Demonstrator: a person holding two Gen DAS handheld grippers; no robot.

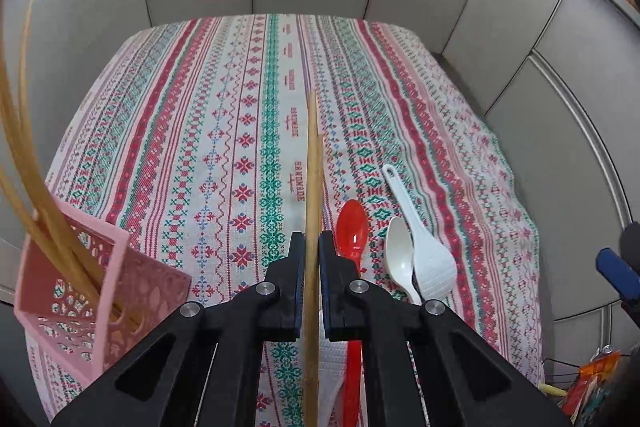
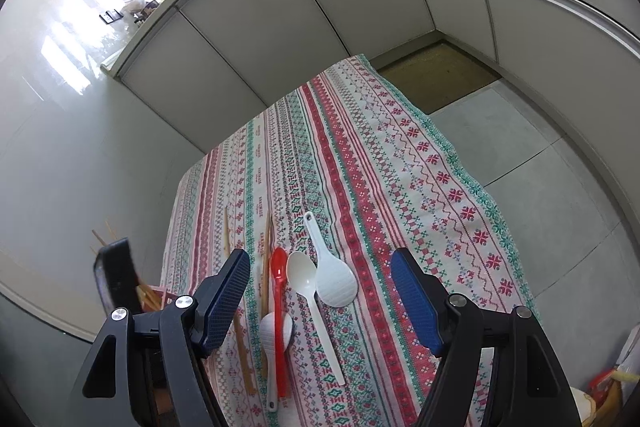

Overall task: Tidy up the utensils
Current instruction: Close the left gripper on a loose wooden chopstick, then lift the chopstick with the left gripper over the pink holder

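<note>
A pink perforated basket [image 1: 100,291] stands at the near left corner of the table, over the patterned tablecloth [image 1: 224,131], with wooden chopsticks [image 1: 24,131] leaning out of it. The left gripper [image 1: 308,267] has its jaws clamped on a wooden chopstick [image 1: 312,163]. Just beside lie a red spoon [image 1: 352,231], a white spoon [image 1: 400,247] and a white rice paddle [image 1: 432,259]. The right gripper [image 2: 320,303] hovers above them, jaws wide apart, empty.

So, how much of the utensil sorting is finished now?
Several chopsticks already stand in the pink basket. The left hand-held gripper pinches one chopstick. Red spoon, white spoons and rice paddle still lie on the tablecloth.
</note>
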